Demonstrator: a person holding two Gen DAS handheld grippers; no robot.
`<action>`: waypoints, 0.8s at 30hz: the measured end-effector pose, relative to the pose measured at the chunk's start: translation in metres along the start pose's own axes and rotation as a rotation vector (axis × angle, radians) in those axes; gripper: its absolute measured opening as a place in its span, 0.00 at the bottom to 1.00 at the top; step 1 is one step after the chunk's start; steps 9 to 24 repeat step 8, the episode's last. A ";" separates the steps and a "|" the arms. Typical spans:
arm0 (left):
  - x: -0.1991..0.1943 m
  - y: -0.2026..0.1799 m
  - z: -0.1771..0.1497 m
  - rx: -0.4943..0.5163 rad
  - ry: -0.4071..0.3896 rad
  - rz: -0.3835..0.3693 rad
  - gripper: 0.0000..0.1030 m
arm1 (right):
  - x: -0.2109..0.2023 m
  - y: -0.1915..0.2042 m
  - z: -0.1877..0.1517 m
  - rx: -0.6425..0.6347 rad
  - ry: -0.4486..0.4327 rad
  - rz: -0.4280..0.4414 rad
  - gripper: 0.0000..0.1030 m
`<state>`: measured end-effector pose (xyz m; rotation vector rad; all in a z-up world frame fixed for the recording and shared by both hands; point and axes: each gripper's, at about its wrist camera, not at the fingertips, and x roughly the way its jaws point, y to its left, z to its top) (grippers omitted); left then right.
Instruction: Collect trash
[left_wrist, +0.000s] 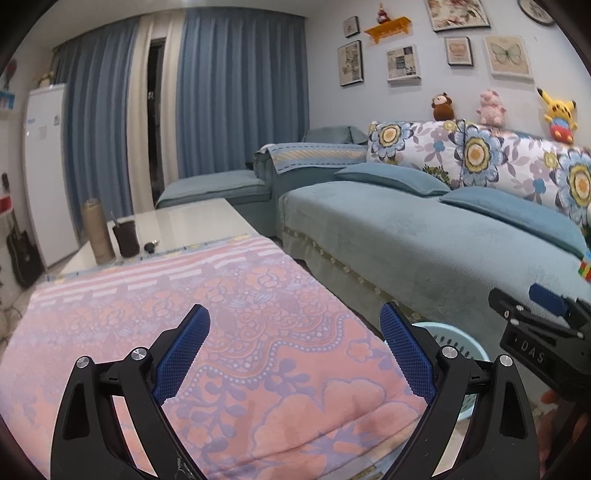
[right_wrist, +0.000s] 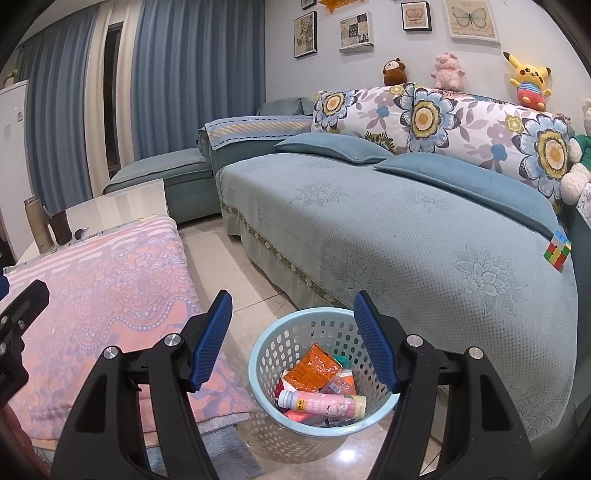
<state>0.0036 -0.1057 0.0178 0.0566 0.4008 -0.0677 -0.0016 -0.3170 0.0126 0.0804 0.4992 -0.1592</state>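
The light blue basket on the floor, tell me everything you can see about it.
The basket is a round, pale blue bin that looks like plastic, its wall pierced with rows of small slots under a smooth rim. It stands upright on the tiled floor between the pink-covered table and the sofa. Inside lie an orange packet, a white and pink bottle on its side, and other wrappers. Nothing grips it; the right hand-held gripper is above it, open and empty.

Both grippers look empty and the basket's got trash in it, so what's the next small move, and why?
Probably hold and scan for leftover trash. Both the left gripper and right gripper are open with nothing between the fingers, the basket already holds a bottle and an orange wrapper, and no loose trash shows on the blanket or the floor.
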 end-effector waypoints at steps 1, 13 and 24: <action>-0.001 -0.001 0.000 0.006 -0.005 0.005 0.88 | 0.000 -0.001 0.000 0.002 0.001 0.000 0.63; 0.000 0.000 0.003 0.004 0.011 -0.035 0.90 | -0.001 0.000 0.000 -0.001 0.001 -0.001 0.63; 0.000 0.000 0.003 0.004 0.011 -0.035 0.90 | -0.001 0.000 0.000 -0.001 0.001 -0.001 0.63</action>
